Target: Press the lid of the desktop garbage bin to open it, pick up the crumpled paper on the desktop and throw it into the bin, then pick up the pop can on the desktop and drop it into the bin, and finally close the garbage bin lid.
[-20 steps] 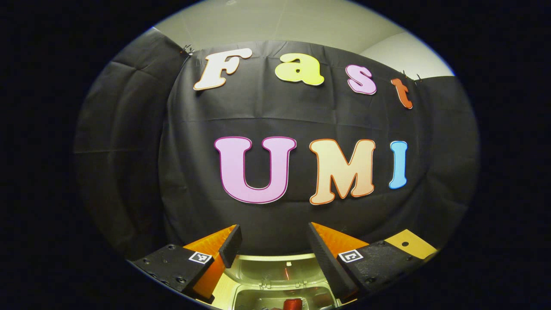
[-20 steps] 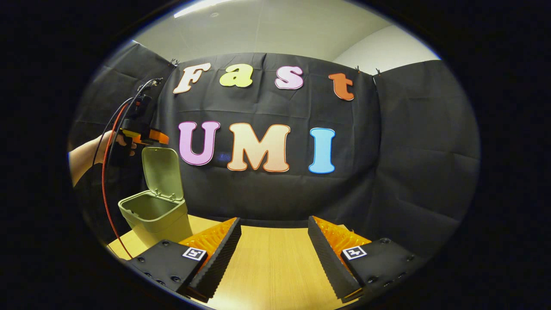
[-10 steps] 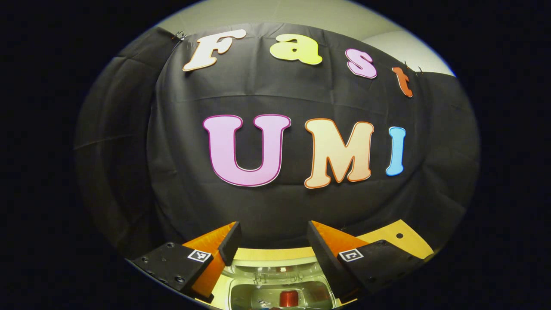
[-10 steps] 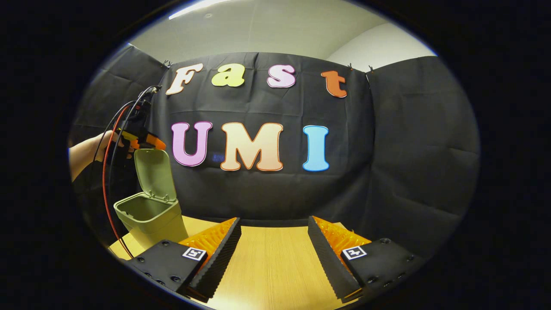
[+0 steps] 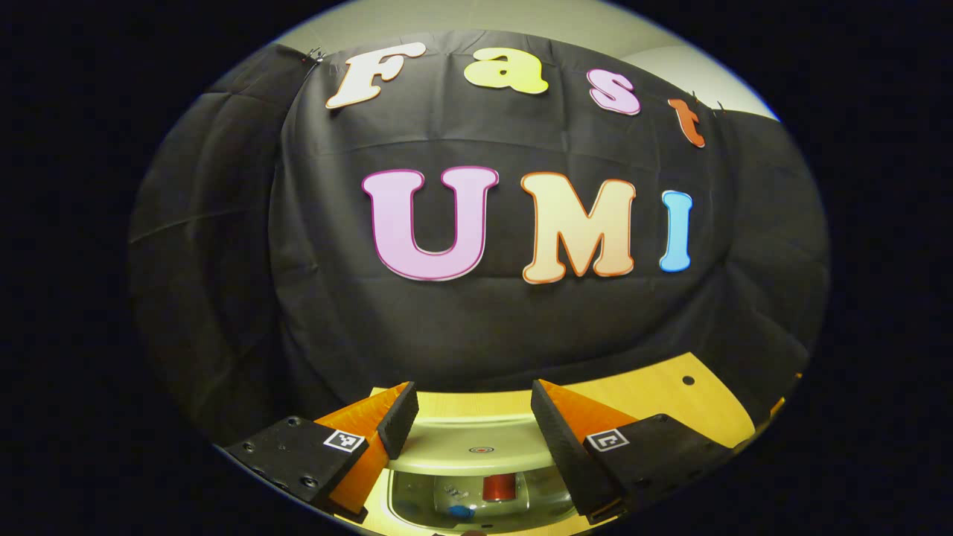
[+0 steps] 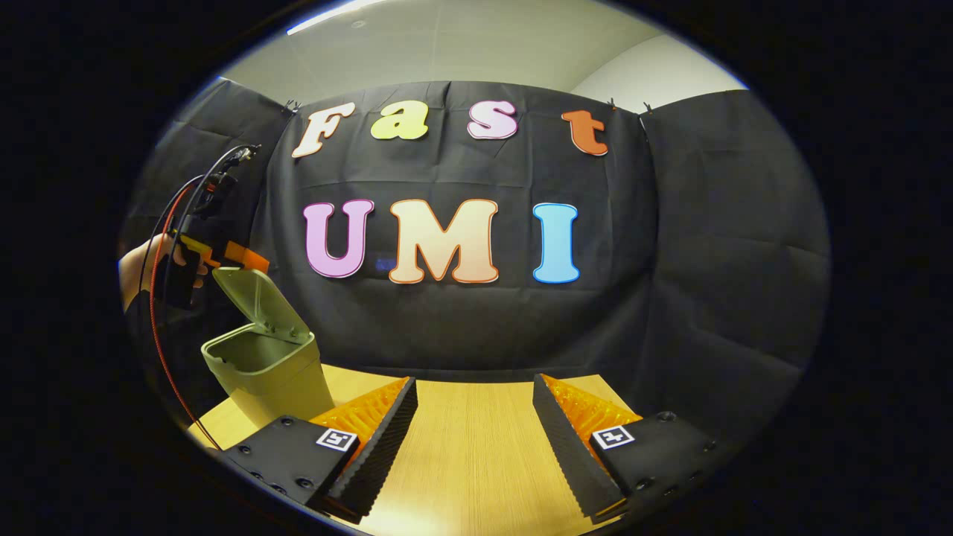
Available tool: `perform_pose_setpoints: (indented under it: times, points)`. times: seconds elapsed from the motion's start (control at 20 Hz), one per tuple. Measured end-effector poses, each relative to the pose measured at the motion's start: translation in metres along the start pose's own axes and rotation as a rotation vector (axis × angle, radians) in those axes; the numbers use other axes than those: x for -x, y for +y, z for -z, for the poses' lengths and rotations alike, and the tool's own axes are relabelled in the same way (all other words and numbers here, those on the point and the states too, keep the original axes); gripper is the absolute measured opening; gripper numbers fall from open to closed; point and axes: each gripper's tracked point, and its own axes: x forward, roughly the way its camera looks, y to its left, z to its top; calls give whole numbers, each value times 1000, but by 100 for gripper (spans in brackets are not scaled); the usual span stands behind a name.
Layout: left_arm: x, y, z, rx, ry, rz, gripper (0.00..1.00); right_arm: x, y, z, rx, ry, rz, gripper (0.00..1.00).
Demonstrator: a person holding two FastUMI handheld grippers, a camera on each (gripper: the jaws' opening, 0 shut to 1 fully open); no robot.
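The green desktop bin [image 6: 277,376] stands at the table's left in the right gripper view, its lid [image 6: 257,298] tilted about halfway down. My left gripper [image 6: 242,257], held by a hand [image 6: 145,264], rests against the lid's upper edge. In the left gripper view my left gripper [image 5: 470,420] is open just over the lid [image 5: 476,450], and below it the red pop can [image 5: 499,487] lies inside the bin [image 5: 417,506]. My right gripper [image 6: 474,432] is open above the wooden table [image 6: 476,461], holding nothing.
Black cloth walls close in the back and both sides. A red and black cable [image 6: 160,327] hangs from the left gripper beside the bin. The tabletop [image 5: 670,394] has a small hole [image 5: 688,380] at the right.
The bin lid has swung from upright to about half closed, with the left gripper moving forward and down on it. The right gripper has barely moved.
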Motion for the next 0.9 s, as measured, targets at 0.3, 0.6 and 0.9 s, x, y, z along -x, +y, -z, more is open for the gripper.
perform_pose_setpoints:
  times: [0.3,0.6,0.9]
  points:
    - [17,-15,72,86,41,30,93,-3,7,12,-1,37,-32,98]
    - [26,-15,101,81,-8,15,92,-7,11,19,9,67,-57,98]
    - [30,-13,114,11,-44,-3,94,-9,10,28,12,90,-63,98]
